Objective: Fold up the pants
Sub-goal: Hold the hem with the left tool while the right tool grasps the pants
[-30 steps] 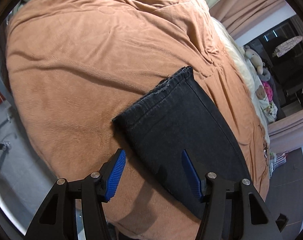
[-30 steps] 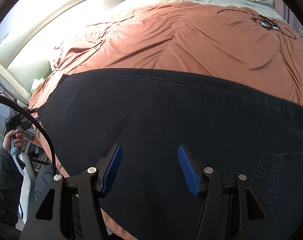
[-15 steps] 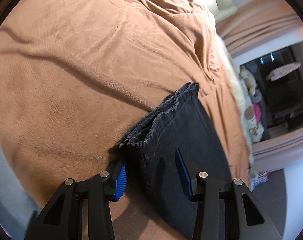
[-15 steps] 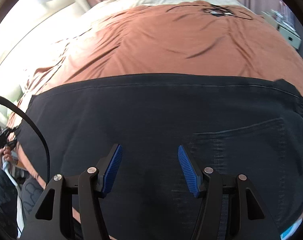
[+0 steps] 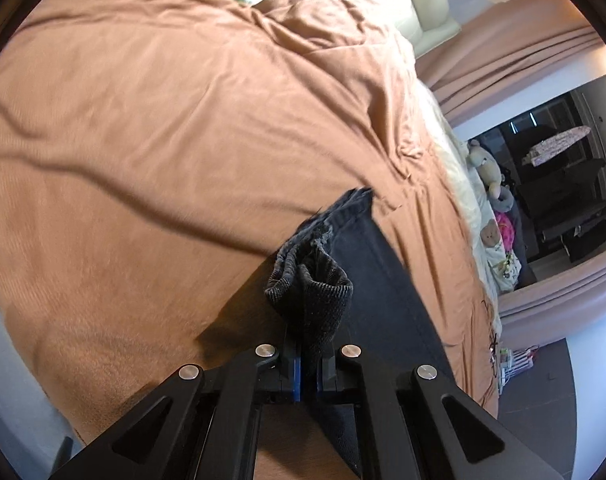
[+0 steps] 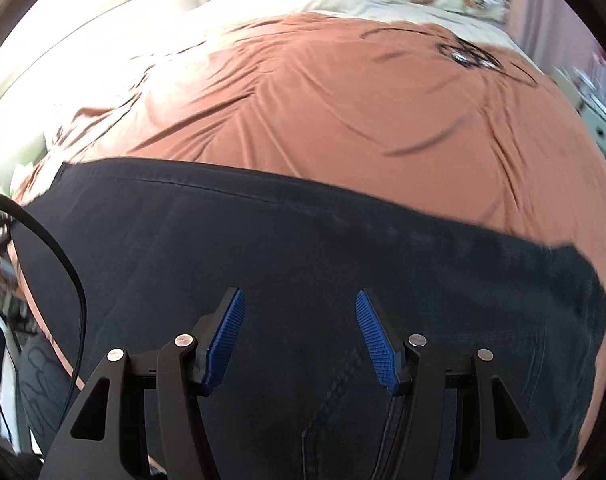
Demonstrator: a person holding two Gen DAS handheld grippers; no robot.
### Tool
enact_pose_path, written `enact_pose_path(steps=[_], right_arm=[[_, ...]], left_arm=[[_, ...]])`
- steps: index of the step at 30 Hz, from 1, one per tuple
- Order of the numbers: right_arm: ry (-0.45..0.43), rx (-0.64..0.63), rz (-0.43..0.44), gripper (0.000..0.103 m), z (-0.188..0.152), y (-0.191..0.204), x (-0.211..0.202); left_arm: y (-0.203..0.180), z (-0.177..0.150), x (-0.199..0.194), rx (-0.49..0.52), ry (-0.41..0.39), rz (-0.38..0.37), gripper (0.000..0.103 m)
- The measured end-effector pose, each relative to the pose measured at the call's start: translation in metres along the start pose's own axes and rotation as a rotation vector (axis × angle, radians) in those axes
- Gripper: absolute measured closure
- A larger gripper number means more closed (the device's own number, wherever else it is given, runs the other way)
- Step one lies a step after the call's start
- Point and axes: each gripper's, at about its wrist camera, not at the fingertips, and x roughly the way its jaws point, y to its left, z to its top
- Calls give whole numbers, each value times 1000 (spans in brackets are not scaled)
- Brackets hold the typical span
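Left hand-held gripper (image 5: 307, 364): jaws have just been closing and now pinch a bunched corner of the hem of the dark pants (image 5: 383, 304), the cloth rising in a crumpled fold straight ahead of the blue pads. The rest of that leg runs away ahead and to the right of the gripper, flat on the brown blanket (image 5: 163, 140) that covers the bed. Right hand-held gripper (image 6: 301, 336): jaws stand apart, blue pads (image 6: 225, 336) clear of the fabric, nothing between them. The pants (image 6: 303, 248) lie spread directly beneath and ahead of it, a stitched pocket seam below the right pad; the blanket (image 6: 343, 92) lies beyond their far edge.
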Motion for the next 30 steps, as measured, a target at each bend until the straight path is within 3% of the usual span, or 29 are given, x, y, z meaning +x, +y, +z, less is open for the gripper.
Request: enact_pose_path(steps=[9,19,22,26,30], right_arm=[[1,-169,44,46,35,25,32],[41,-405,125,46,61,62,86],[61,-457,107,46,72,69,100],[104,-463,131,46,86,77,120],[128,-470,165,46,103,78,139]], left_arm=[[-6,16,-13,-16,-38,-21,99],[7,7,3,7,25,38,98],[8,4,4,24,28,46,97],[10,1,7,31,33,55,96],[11,-1,9,47,37,68,88]])
